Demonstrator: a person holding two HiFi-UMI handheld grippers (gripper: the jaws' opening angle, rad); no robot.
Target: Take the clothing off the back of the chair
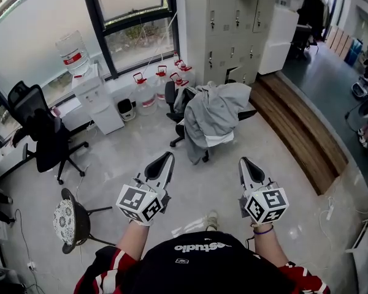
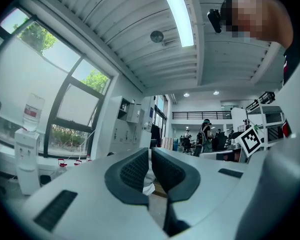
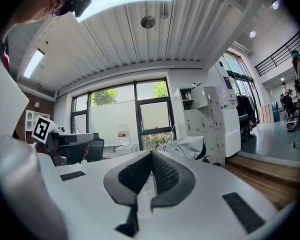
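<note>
Both tools are closed on nothing. The left tool (image 1: 168,157) and the right tool (image 1: 243,162) sit side by side and point level. The grey clothing (image 1: 216,116) is draped over the chair (image 1: 172,100), far ahead and well apart from both. It lies about midway between their lines, so neither hand seems clearly nearer.

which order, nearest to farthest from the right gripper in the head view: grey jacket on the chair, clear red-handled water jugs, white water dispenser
1. Grey jacket, draped on the chair ahead of the right gripper.
2. Clear red-handled water jugs, beyond the chair, leftward by the window.
3. White water dispenser, farther left.
</note>
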